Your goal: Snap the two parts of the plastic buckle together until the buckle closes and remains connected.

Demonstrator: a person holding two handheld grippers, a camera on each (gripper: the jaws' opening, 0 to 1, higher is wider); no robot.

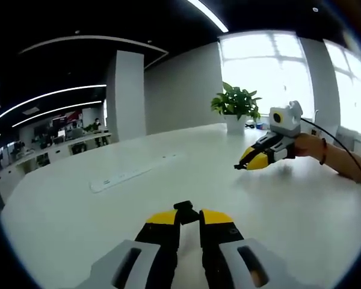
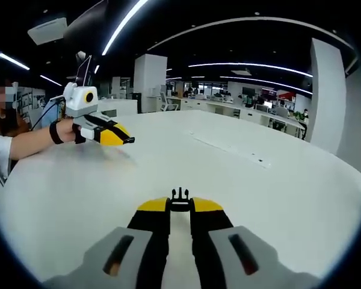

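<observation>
My left gripper is shut on a black buckle part that sticks out between its yellow tips, just above the white table. Off to the right my right gripper hovers over the table in a hand, with a small dark piece at its tip. In the right gripper view the right gripper is shut on the pronged black buckle part. The left gripper shows at the left, well apart. The two buckle parts are separate.
A long white power strip lies across the middle of the table. A potted plant stands at the far edge near bright windows. A person's forearm reaches in from the left. Office desks stand beyond the table.
</observation>
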